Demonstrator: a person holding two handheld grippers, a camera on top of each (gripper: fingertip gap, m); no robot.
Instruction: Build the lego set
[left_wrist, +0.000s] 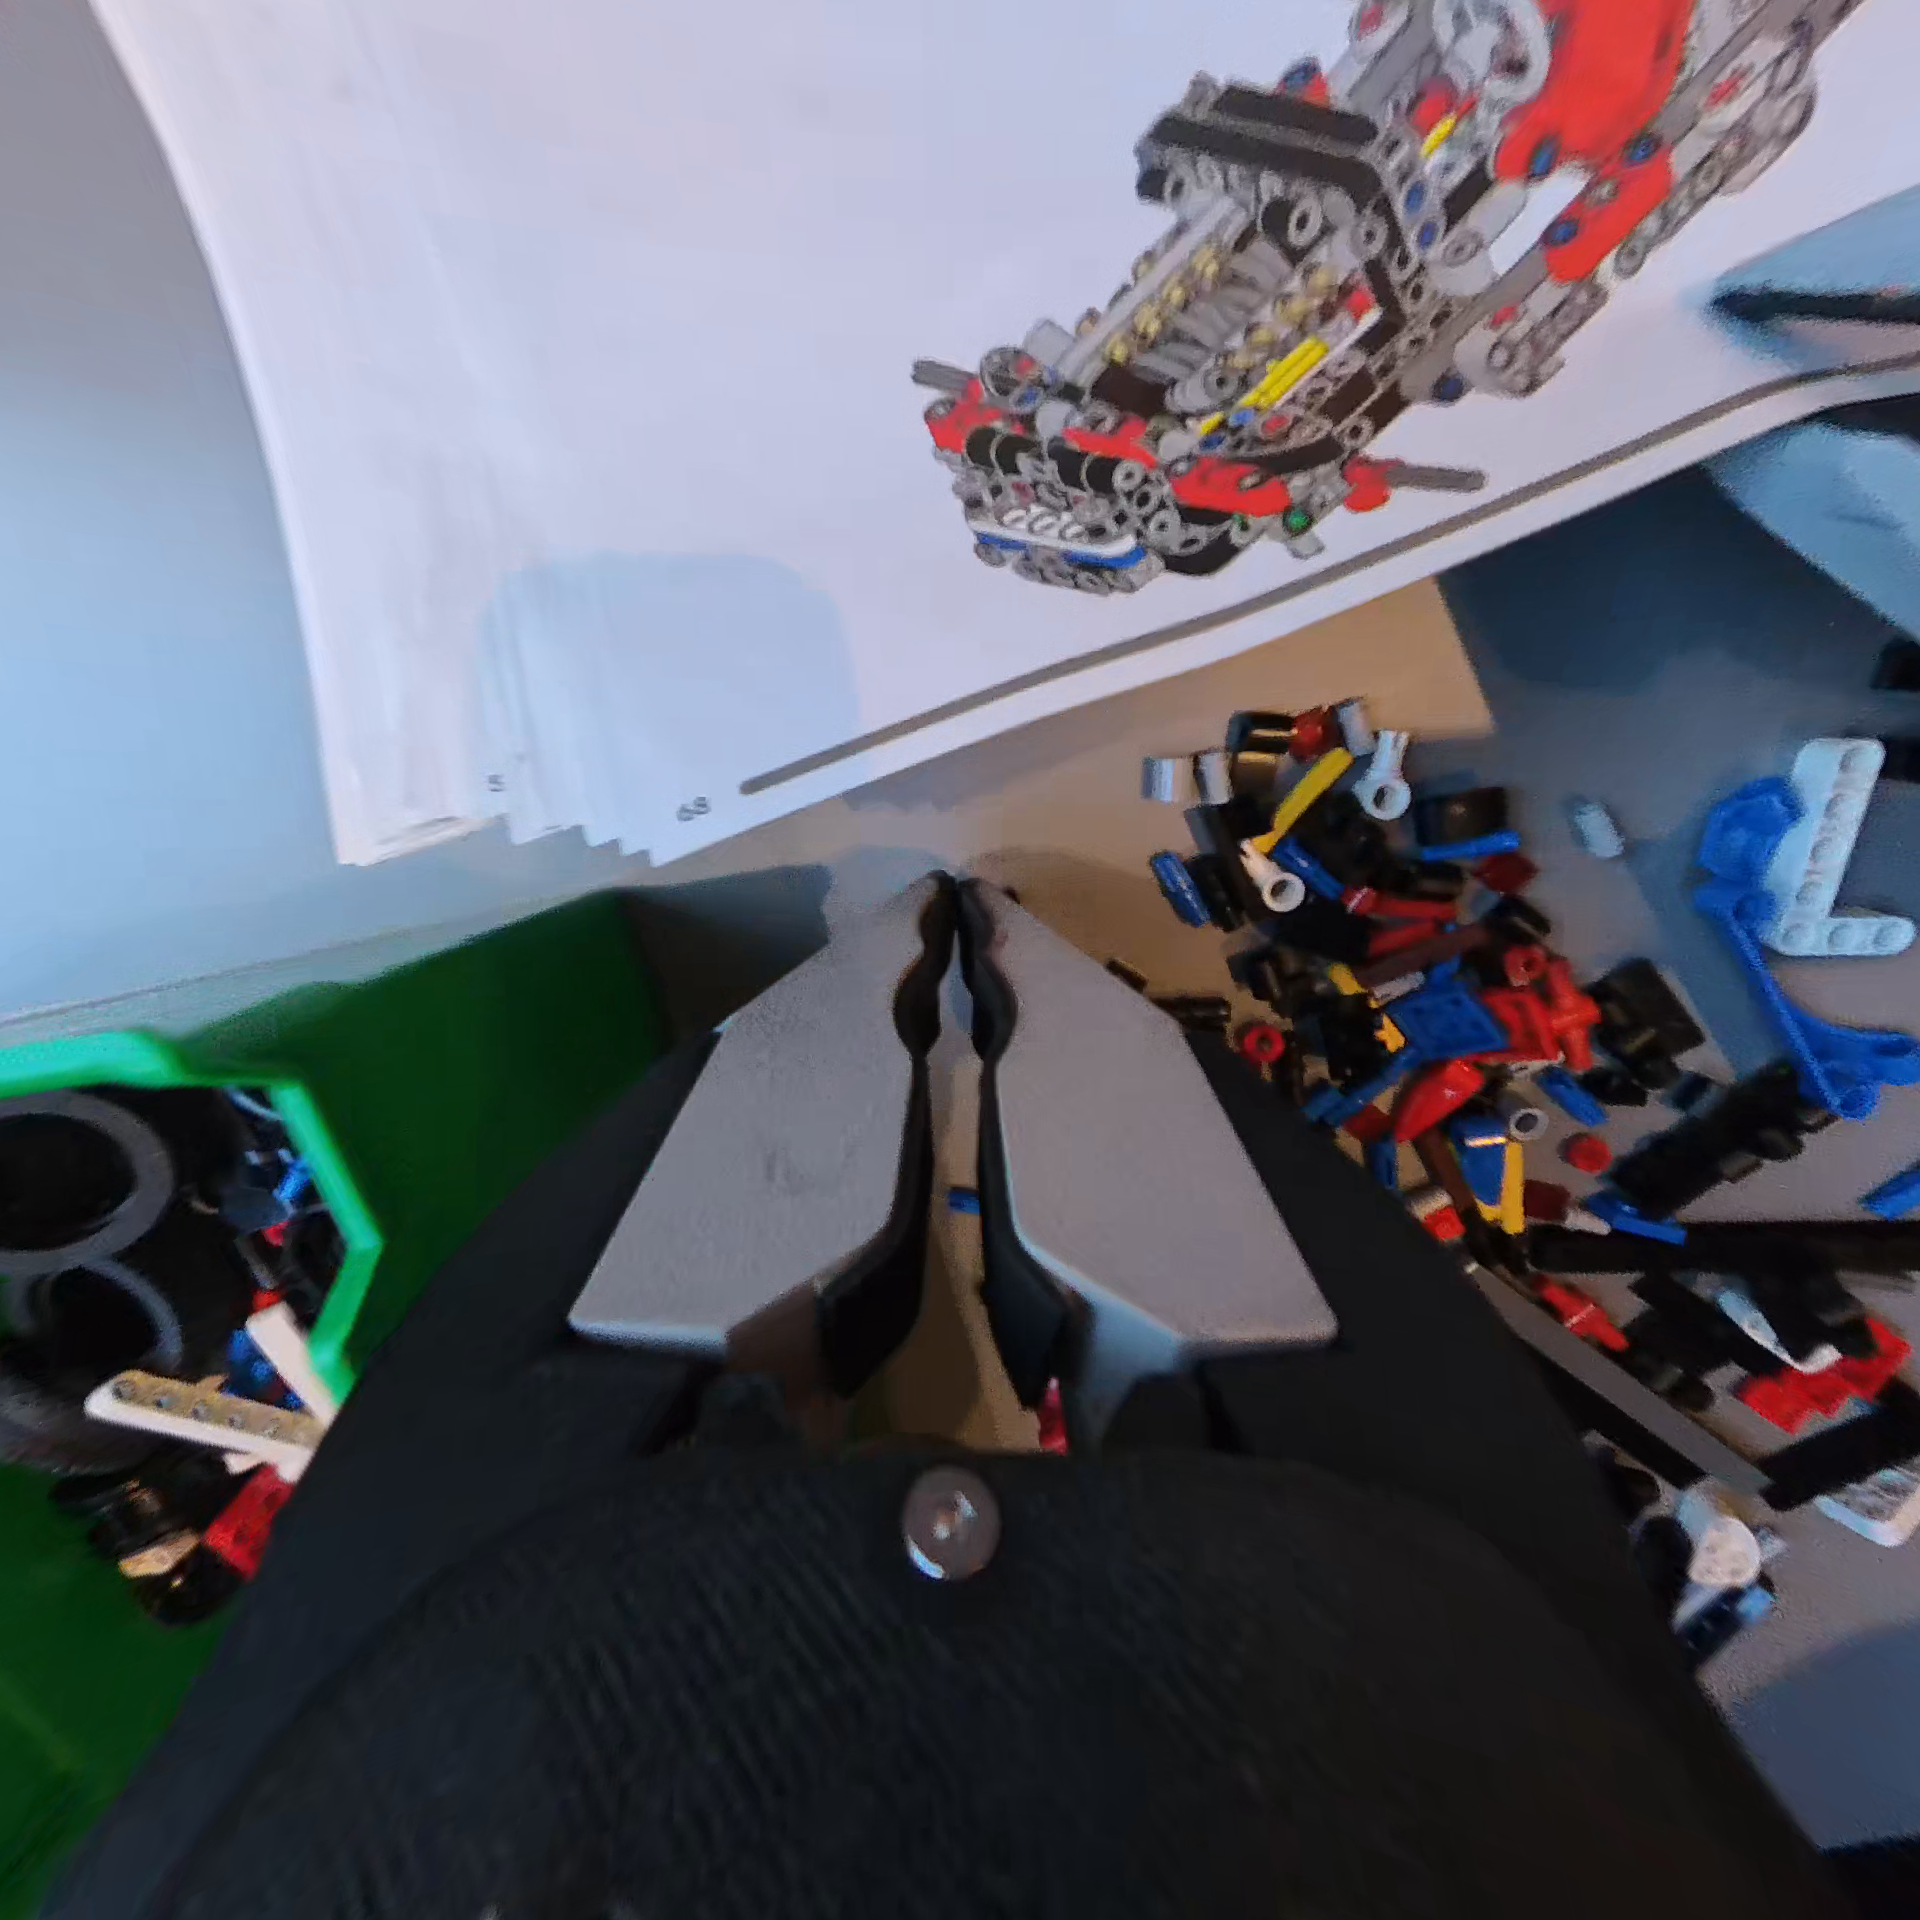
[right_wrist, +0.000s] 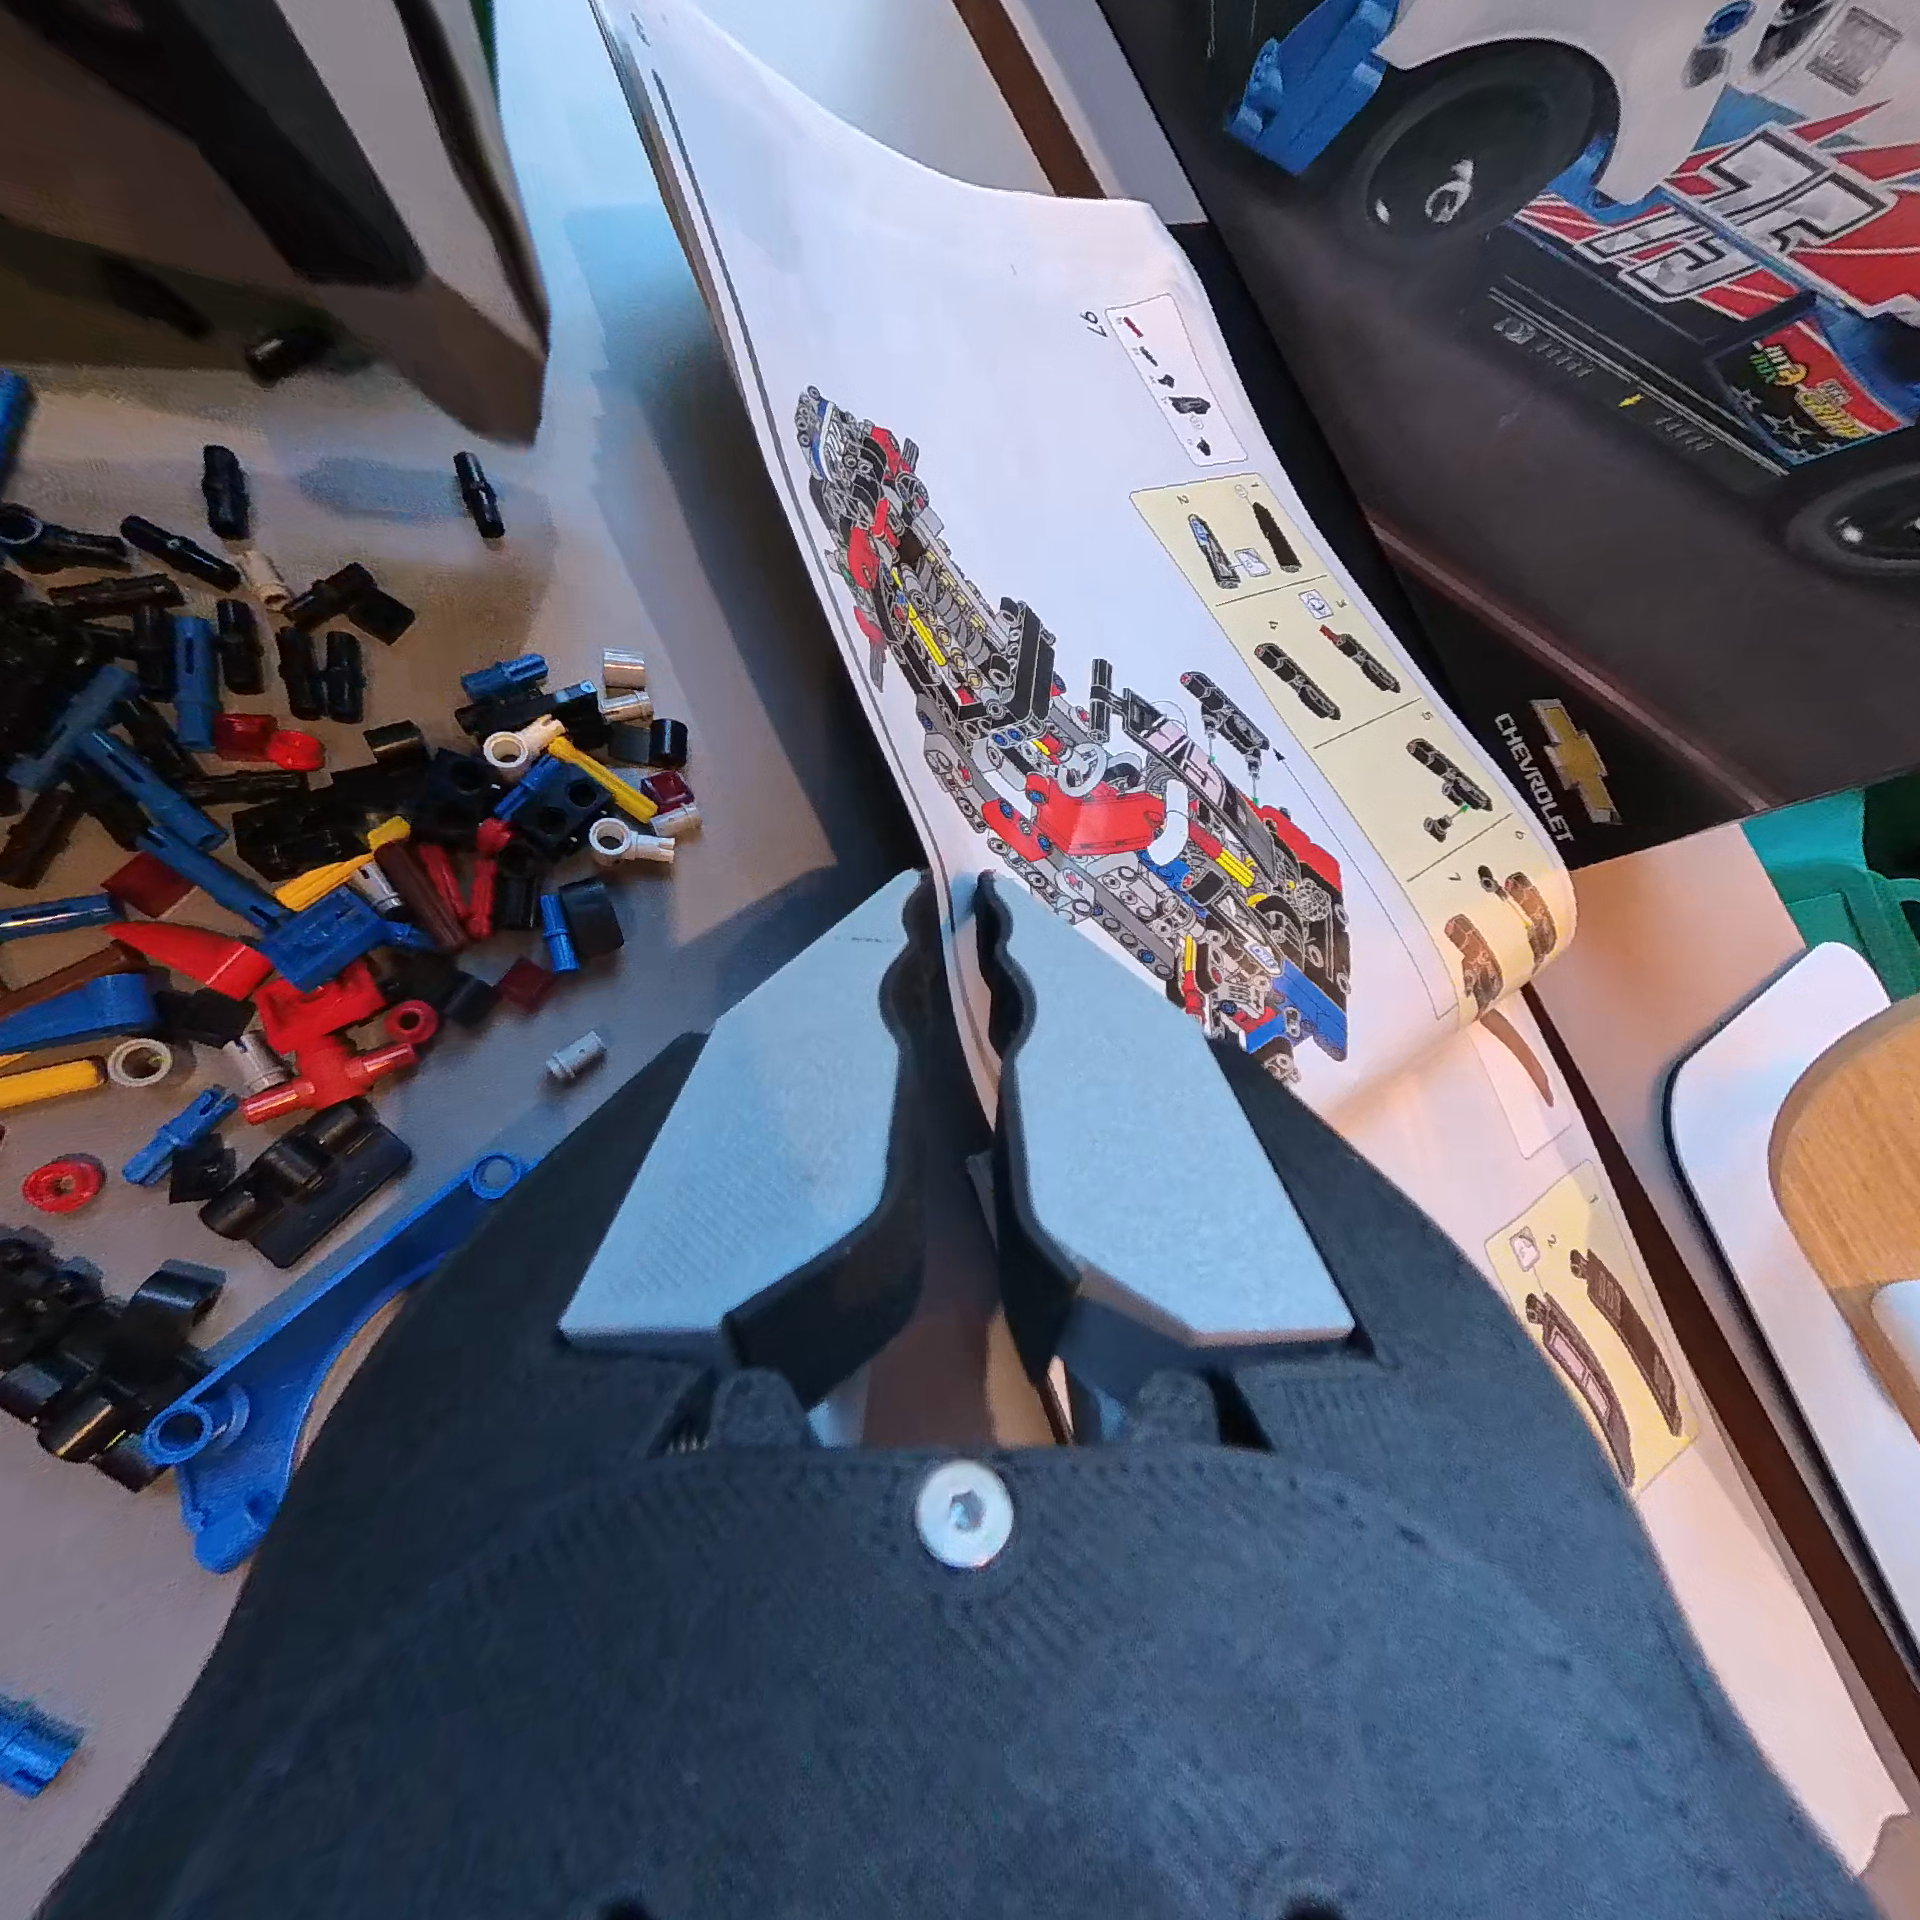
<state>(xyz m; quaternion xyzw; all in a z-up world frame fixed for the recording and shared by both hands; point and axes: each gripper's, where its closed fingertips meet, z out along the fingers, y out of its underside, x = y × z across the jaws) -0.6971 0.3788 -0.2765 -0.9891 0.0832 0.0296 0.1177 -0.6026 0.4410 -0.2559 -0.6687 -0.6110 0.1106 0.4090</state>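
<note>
The right tongs (right_wrist: 954, 896) are narrowed onto the lower edge of a lifted page (right_wrist: 1039, 436) of the instruction booklet, the sheet running between the two tips and curling up and away from them. The left tongs (left_wrist: 954, 891) are pressed together with nothing between them, tips hanging just below the booklet's stacked page edges (left_wrist: 499, 800).

The risk sits in that thin pinch. A single sheet held at one edge can slip free and fall back, losing the step, or crease or tear near the spine if it is dragged sideways instead of rolled over (the grip looks shallow, though I cannot tell how firmly it bites).

Beside the booklet, on the bench (right_wrist: 644, 499), lies the loose heap of lego pieces (right_wrist: 343, 831), with a long blue beam (right_wrist: 343, 1320) closest to the tongs. A swinging page or wrist could scatter small pins. Left of the booklet, the green bin (left_wrist: 343, 1205) holds tyres and more parts; beyond the booklet lies the set's box (right_wrist: 1621, 436).
</note>
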